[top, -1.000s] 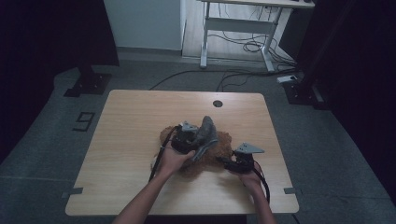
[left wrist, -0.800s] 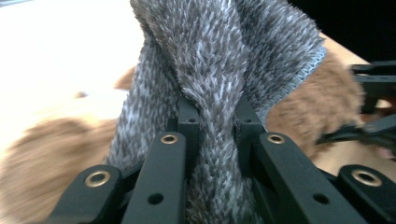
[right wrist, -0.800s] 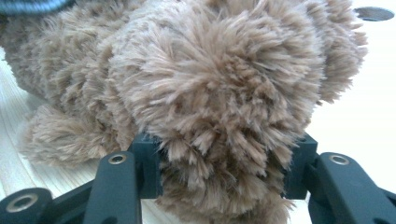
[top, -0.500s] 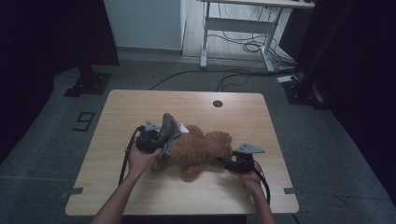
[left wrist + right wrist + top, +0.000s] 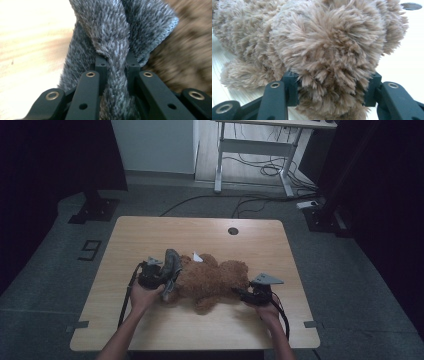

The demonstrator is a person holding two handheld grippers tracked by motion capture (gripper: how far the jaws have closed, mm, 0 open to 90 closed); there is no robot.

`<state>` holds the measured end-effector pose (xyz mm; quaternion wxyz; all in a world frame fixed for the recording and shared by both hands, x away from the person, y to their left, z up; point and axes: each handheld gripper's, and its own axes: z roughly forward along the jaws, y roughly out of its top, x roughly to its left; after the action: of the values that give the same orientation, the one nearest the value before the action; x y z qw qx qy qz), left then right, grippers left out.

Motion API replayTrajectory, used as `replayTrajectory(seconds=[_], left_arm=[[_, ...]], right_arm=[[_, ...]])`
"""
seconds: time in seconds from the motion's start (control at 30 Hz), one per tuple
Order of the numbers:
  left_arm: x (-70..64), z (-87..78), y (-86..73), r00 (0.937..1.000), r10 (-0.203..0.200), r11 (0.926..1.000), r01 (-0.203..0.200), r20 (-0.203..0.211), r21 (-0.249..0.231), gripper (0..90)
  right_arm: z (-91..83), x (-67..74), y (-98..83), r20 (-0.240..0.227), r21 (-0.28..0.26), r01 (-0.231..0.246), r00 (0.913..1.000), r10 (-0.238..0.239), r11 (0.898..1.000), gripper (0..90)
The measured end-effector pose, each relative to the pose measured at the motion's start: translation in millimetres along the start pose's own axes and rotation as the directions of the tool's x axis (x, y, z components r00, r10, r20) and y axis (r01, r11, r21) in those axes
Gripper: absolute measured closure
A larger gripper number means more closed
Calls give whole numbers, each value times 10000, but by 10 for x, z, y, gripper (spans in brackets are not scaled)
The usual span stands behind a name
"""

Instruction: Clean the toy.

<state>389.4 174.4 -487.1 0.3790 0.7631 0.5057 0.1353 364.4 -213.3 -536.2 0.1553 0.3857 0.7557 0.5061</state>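
Observation:
A brown teddy bear [image 5: 215, 279] lies on its side in the middle of the wooden table [image 5: 150, 235]. My left gripper [image 5: 167, 277] is at the bear's left end, shut on a grey fuzzy cloth [image 5: 171, 262] that stands up bunched against the bear. In the left gripper view the cloth [image 5: 117, 37] is pinched tight between my gripper's [image 5: 116, 66] black jaws, with brown fur behind it. My right gripper [image 5: 245, 295] is at the bear's right end. Its jaws [image 5: 332, 87] press on a rounded furry part of the bear [image 5: 329, 47].
A dark round hole [image 5: 233, 231] sits in the tabletop near the far edge. A small white tag [image 5: 197, 256] lies by the bear's far side. Beyond the table are a white desk frame [image 5: 250, 155], floor cables [image 5: 260, 170] and black stand bases [image 5: 95, 210].
My left gripper carried the grey cloth leftward and down, from over the bear's middle to its left end. The bear now lies uncovered. My right gripper kept still on the bear.

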Motion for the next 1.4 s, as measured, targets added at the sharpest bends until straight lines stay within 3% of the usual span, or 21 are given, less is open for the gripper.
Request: replayTrajectory(seconds=[0.07,0.27,0.37,0.5,0.6,0.7,0.77,0.93,1.03,1.13,1.27,1.4], left_arm=[[-80,-87,103,9991,3,9992,14,431,-396,777],[-425,-228,518,9939,758,9901,-656,795,-1241,772],[-595,-152,693,9901,1037,9885,-920,950,-1203,771],[-798,113,897,9858,1487,9871,-1432,786,-712,770],[-849,294,955,9857,1454,9891,-1429,849,-351,769],[-864,450,902,9856,1352,9908,-1356,1020,-22,768],[-858,482,831,9836,1506,9885,-1513,996,-7,769],[-826,449,689,9815,1546,9879,-1547,1128,-78,780],[-845,434,572,9790,1647,9863,-1621,1205,-309,784],[-895,400,485,9728,2029,9790,-1992,1120,-436,787],[-918,359,409,9714,2038,9786,-1985,1219,-540,788],[-940,312,300,9674,2072,9775,-1989,1454,-698,789]], right_arm=[[6,16,5,135,-36,47,9999,-47,10000,489],[111,81,43,1095,-235,61,9940,-35,9997,518],[163,76,68,1693,-366,-40,9855,101,9993,522],[191,-29,83,2292,-615,-391,9720,522,9973,527],[177,-80,81,2296,-689,-503,9711,649,9964,525],[165,-91,74,2233,-693,-537,9724,680,9961,518],[159,-93,71,2162,-660,-539,9740,670,9964,503],[114,-116,44,1740,-742,-598,9821,720,9954,362],[37,-151,46,1310,-701,-1057,9848,1142,9919,292],[-69,-184,74,1184,-953,-1243,9837,1352,9877,241],[-205,-246,178,858,-1346,-1489,9832,1612,9796,184],[-148,-254,273,699,-1119,-1584,9835,1668,9810,127]])
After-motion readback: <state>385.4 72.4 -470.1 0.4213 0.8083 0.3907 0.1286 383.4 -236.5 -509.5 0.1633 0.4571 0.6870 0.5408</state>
